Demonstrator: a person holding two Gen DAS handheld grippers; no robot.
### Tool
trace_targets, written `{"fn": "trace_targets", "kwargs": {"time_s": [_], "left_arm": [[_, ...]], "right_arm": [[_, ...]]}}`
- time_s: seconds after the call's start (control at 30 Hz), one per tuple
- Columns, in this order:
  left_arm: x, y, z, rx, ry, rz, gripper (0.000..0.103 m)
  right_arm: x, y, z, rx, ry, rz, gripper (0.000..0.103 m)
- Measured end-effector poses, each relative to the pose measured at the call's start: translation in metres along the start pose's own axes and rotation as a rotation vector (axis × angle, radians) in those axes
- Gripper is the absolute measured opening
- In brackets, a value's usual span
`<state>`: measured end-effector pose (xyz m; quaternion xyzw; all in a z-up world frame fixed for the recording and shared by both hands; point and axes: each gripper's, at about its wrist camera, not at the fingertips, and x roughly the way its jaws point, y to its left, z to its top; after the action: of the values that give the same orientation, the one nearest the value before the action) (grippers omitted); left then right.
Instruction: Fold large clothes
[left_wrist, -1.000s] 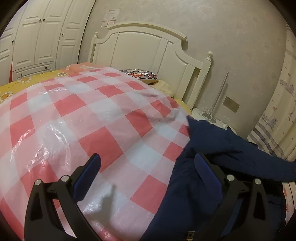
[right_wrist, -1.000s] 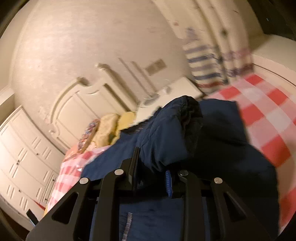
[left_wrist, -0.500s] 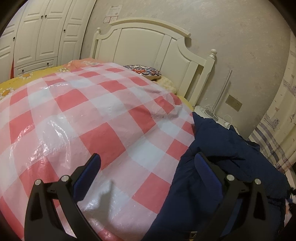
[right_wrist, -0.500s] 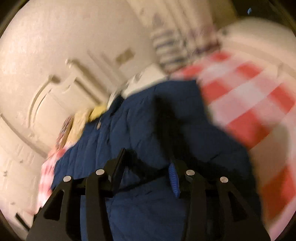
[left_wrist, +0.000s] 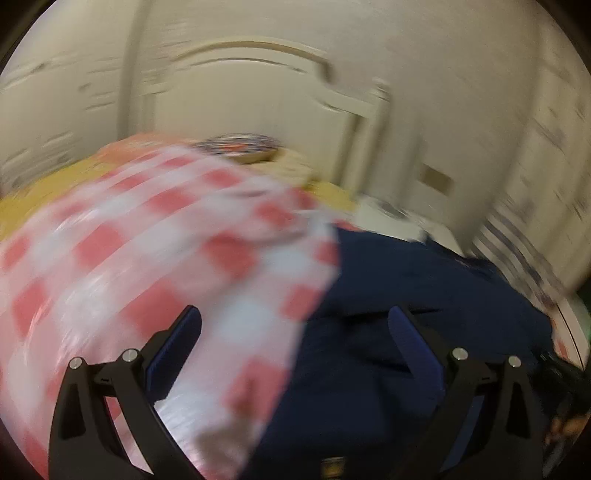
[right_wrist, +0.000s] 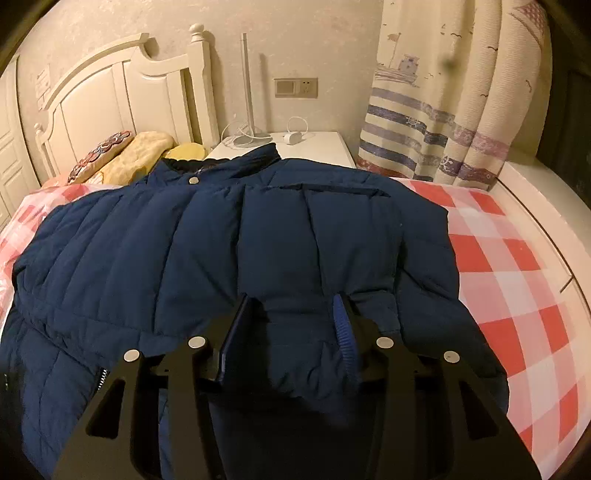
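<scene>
A navy quilted jacket (right_wrist: 207, 236) lies spread on the bed, collar toward the headboard. My right gripper (right_wrist: 295, 310) is shut on a fold of the jacket's sleeve, held over the jacket's body. In the blurred left wrist view the jacket (left_wrist: 424, 288) fills the lower right. My left gripper (left_wrist: 295, 325) is open and empty, above the jacket's left edge where it meets the red-and-white checked sheet (left_wrist: 147, 258).
The checked sheet (right_wrist: 517, 266) covers the bed. A white headboard (right_wrist: 122, 92) and pillows (right_wrist: 140, 155) are at the far end. A white nightstand (right_wrist: 325, 144) with a lamp base and cables stands beside it, next to a striped curtain (right_wrist: 443, 122).
My right gripper has swung the held sleeve fold across and lowered it over the jacket's body. My left gripper is moving fast and its view is now blurred; it stays open.
</scene>
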<state>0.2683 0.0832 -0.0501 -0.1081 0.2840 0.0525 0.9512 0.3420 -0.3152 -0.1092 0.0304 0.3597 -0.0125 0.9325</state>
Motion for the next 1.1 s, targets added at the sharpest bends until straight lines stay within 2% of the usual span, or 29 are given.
{"fn": "trace_targets", "kwargs": {"time_s": [0.07,0.2,0.3,0.37,0.4,0.47,0.53,0.6,0.67,0.83,0.93,1.0,1.1], "left_arm": [[0.015,-0.031,0.022,0.066,0.043,-0.045,0.100],[0.065,-0.082,0.051,0.109,0.156,-0.101,0.100],[0.117,-0.104,0.050,0.137,0.266,-0.068,0.100],[0.153,-0.113,0.036,0.190,0.328,-0.021,0.101],[0.165,-0.116,0.027,0.237,0.334,0.008,0.101],[0.168,-0.122,0.009,0.346,0.234,0.021,0.101],[0.168,-0.119,0.008,0.340,0.236,0.026,0.101],[0.169,-0.119,0.007,0.348,0.245,0.036,0.101],[0.171,-0.121,0.005,0.366,0.248,0.054,0.101],[0.171,-0.124,0.006,0.353,0.250,0.042,0.101],[0.170,-0.122,0.005,0.351,0.251,0.040,0.101],[0.170,-0.121,0.005,0.348,0.250,0.036,0.101],[0.170,-0.120,0.006,0.341,0.249,0.030,0.101]], "right_arm": [[0.000,0.000,-0.001,-0.005,0.002,-0.003,0.042],[0.002,0.000,-0.002,0.000,0.000,0.008,0.044],[0.002,-0.004,-0.001,0.017,0.000,0.031,0.045],[0.003,-0.003,-0.001,0.015,0.000,0.031,0.045],[0.003,-0.002,-0.001,0.011,-0.001,0.029,0.045],[0.002,0.001,-0.001,-0.003,-0.003,0.029,0.048],[0.003,0.004,-0.001,-0.017,-0.003,0.033,0.053],[0.003,0.005,-0.001,-0.026,-0.005,0.044,0.061],[0.003,0.009,-0.001,-0.050,0.001,0.068,0.079],[-0.001,0.016,-0.002,-0.079,-0.027,0.021,0.082],[-0.010,0.008,0.001,-0.006,-0.046,0.036,0.082],[-0.012,0.007,0.011,0.017,-0.046,0.047,0.082],[-0.007,0.016,0.033,-0.030,-0.048,0.012,0.082]]}}
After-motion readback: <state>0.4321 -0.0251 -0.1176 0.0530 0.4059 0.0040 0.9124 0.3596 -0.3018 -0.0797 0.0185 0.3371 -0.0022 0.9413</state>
